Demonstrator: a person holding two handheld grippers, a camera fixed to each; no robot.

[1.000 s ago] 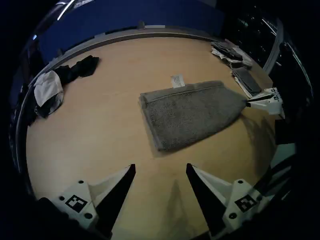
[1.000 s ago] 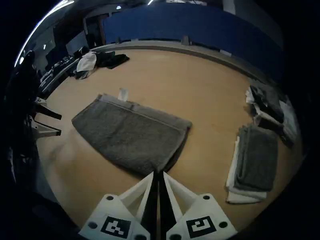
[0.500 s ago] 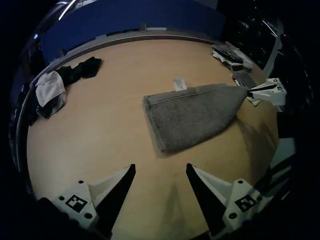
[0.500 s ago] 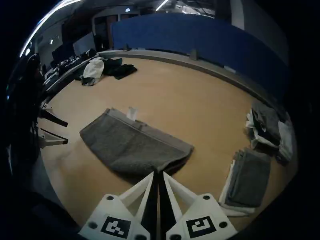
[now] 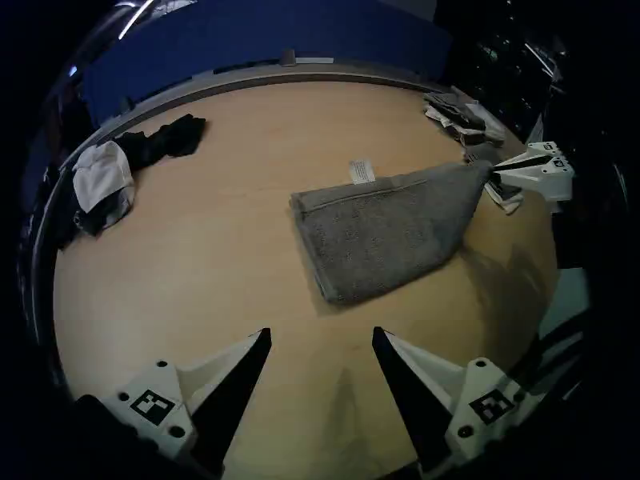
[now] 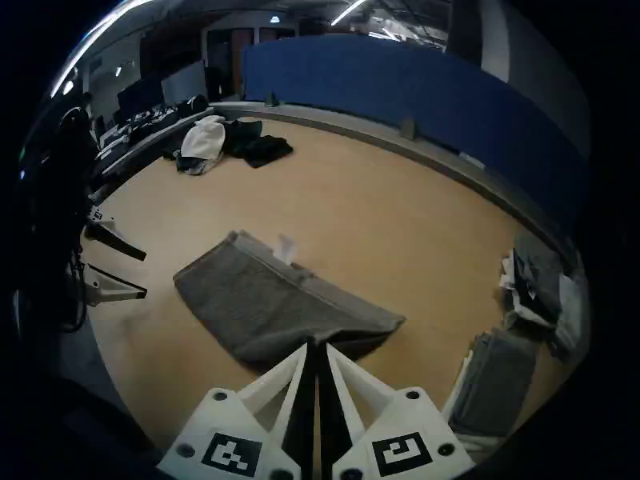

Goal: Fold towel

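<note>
**While one corner is hanging in closed jaws, the grey terry towel [image 5: 384,232] is waiting for its next fold**

Although most of the rectangular grey terry towel [image 6: 272,308] is lying flat near the middle of the pale wooden table [image 5: 200,240], its near-right corner is being held clear of the surface. The right gripper [image 6: 318,346] is pinching that corner, both fingers pressed together on the cloth. From there the towel's long axis is running away toward the hemmed far end.

The left gripper [image 5: 320,332] is hovering with its jaws spread wide and nothing between them. It is well apart from the towel, which is lying ahead and slightly to its right. The right gripper [image 5: 528,170] is therefore the nearer one, and the fold is likely turning on carrying that corner along the long axis.

A white care tag [image 5: 362,170] is sticking out beside the hem, its print too small to read. Square black-and-white markers [image 6: 400,454] on the fingers are carrying no words. Farther out, a heap of white and dark clothes [image 5: 100,180] and a stack of folded grey towels [image 6: 492,384] are sitting near the table's edges.
</note>
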